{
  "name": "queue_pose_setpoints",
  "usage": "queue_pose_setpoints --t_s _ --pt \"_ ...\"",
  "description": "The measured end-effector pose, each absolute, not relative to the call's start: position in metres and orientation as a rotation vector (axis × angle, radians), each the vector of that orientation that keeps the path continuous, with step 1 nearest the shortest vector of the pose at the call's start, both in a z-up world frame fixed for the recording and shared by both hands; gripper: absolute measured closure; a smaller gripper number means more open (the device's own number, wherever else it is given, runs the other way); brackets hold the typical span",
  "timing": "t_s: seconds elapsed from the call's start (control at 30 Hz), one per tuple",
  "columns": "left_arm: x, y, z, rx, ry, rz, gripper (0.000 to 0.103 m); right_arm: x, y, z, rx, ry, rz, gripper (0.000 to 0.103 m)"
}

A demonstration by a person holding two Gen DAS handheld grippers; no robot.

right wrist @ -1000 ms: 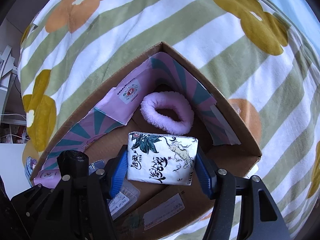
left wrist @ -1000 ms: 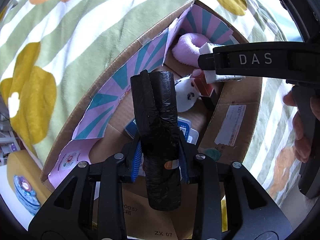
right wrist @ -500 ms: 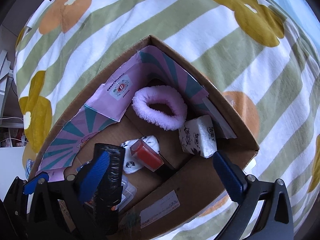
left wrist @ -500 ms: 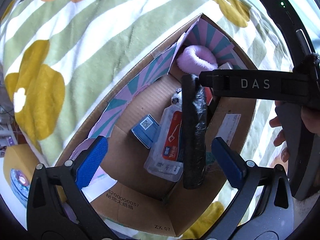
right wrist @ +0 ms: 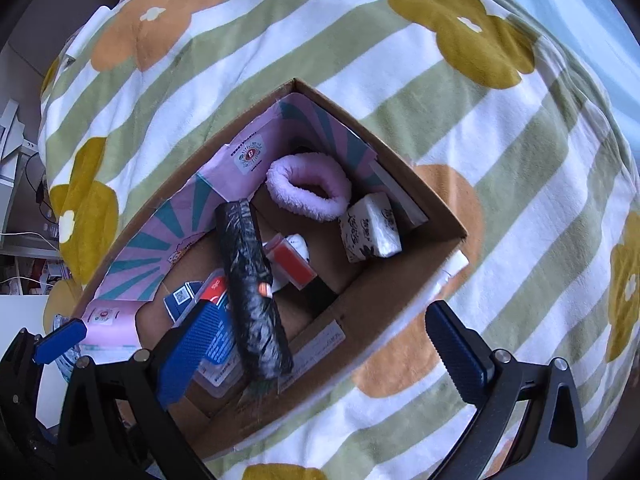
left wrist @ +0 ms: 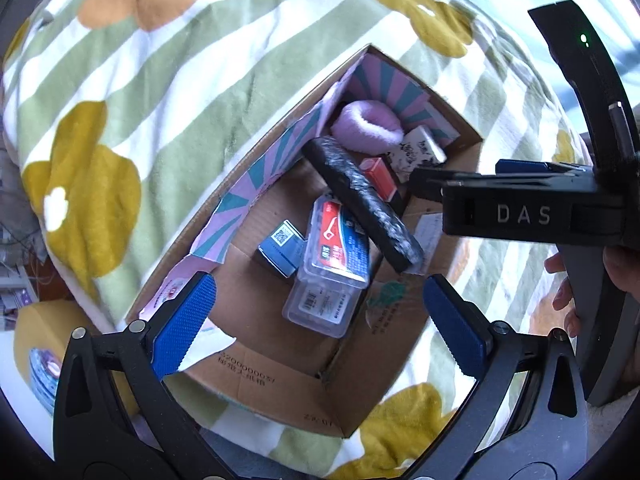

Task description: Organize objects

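Both tools wide, nothing gripped: left tool (left wrist: 318,318) & right tool (right wrist: 320,350) above the cardboard box (right wrist: 400,284) on the flowered blanket (right wrist: 280,40). Black bag roll (right wrist: 250,292) lies slanted inside; tissue pack (right wrist: 370,232) right of the roll, near purple scrunchie (right wrist: 308,190).

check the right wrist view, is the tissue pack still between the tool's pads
No, the right tool is open and empty; the tissue pack lies in the cardboard box.
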State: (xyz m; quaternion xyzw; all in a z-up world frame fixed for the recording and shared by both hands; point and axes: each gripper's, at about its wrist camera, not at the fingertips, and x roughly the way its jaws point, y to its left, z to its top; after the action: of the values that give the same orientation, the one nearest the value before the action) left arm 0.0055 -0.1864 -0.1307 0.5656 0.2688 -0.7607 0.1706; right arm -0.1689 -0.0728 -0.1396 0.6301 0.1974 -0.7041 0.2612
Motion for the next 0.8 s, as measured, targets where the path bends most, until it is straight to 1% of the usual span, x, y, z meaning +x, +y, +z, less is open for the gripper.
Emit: queue_pose_setpoints --t_s 0.3,0.43,0.57,0.8 --pt "0.018 -0.181 -0.068 1.586 0.641 -2.31 0.0 -0.133 -0.018 -0.07 1.669 0.427 -2.081 0.0" --pt "0.015 -0.177 -0.041 1.597 0.521 -2.386 0.0 -0.113 0.019 -0.038 1.671 0.273 -2.197 0.0" --pt "0.007 -0.164 -0.019 1.616 0.438 -2.473 0.0 -0.09 0.057 -0.012 1.681 0.144 -2.32 0.0" --pt "-0.008 -0.125 0.001 1.621 0.265 -2.621 0.0 -0.048 0.121 0.01 1.701 -0.019 -2.531 0.0"
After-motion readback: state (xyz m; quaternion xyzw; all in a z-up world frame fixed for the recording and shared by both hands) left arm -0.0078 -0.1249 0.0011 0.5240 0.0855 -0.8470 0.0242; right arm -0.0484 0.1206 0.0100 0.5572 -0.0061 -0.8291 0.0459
